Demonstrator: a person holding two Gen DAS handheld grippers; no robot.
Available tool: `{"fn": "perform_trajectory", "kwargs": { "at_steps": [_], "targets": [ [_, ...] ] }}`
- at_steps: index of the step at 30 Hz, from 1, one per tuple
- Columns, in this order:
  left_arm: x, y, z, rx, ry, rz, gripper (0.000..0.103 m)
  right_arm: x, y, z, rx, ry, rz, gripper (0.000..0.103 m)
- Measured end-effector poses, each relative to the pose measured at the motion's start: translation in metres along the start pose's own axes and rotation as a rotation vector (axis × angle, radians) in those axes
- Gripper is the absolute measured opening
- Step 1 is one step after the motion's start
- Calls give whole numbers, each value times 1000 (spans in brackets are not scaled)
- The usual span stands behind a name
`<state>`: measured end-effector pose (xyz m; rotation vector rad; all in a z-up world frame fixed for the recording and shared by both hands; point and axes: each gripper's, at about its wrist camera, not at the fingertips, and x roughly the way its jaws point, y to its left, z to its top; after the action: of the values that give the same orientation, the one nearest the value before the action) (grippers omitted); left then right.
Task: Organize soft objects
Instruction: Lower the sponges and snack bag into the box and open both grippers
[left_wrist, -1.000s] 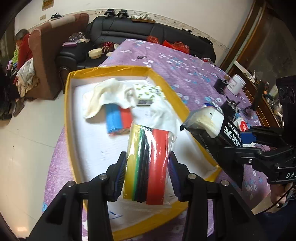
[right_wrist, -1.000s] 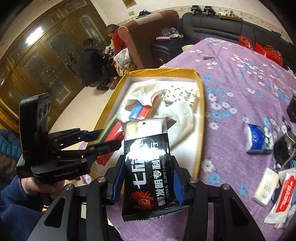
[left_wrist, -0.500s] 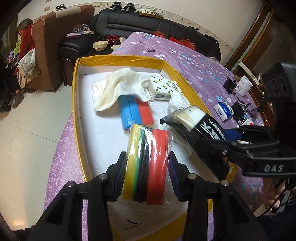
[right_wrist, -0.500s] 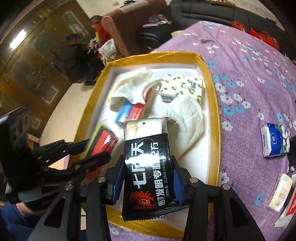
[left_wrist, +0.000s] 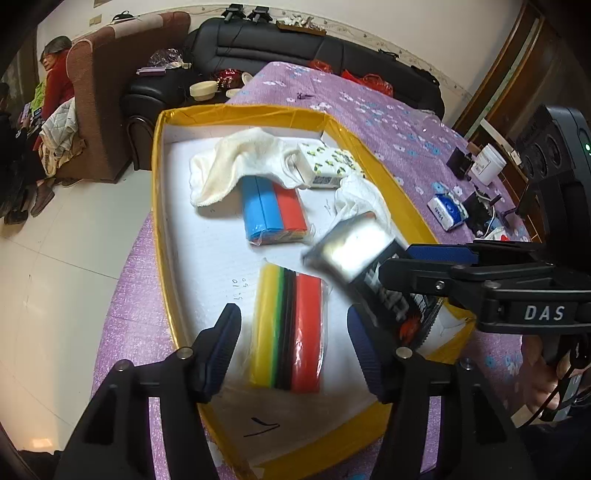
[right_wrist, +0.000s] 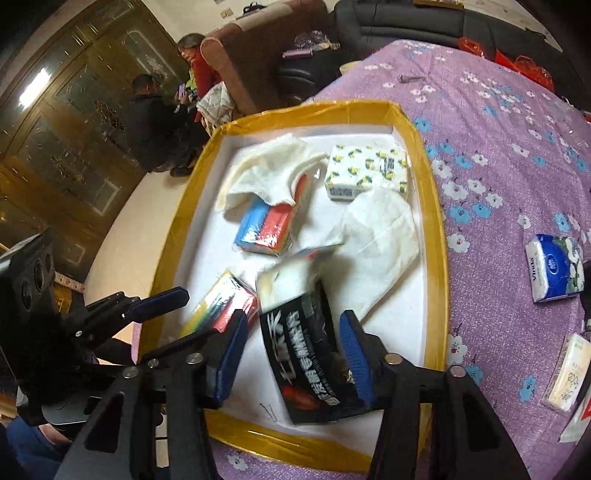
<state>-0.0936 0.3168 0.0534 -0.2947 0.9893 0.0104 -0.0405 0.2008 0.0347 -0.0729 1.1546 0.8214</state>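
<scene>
The left gripper (left_wrist: 293, 345), jaws just spreading, is straddling a rainbow-striped cloth pack (left_wrist: 290, 332) lying in the yellow-rimmed tray (left_wrist: 162, 206); the right gripper (right_wrist: 291, 352), jaws likewise spreading, is loosing a blurred black packet (right_wrist: 306, 347) there.

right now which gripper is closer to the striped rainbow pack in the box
Left. The left gripper straddles the striped rainbow pack, jaws open either side. The right gripper is beside it, around the black packet.
</scene>
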Motion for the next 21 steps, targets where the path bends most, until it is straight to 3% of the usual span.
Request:
{"fn": "perform_trajectory", "kwargs": {
  "at_steps": [12, 21],
  "targets": [
    [-11, -20, -3, 9, -32, 3, 60, -42, -18, -23, 70, -88, 13, 58],
    [-10, -66, -3, 59, -36, -22, 60, -79, -61, -56, 167, -131, -4, 58]
  ]
}}
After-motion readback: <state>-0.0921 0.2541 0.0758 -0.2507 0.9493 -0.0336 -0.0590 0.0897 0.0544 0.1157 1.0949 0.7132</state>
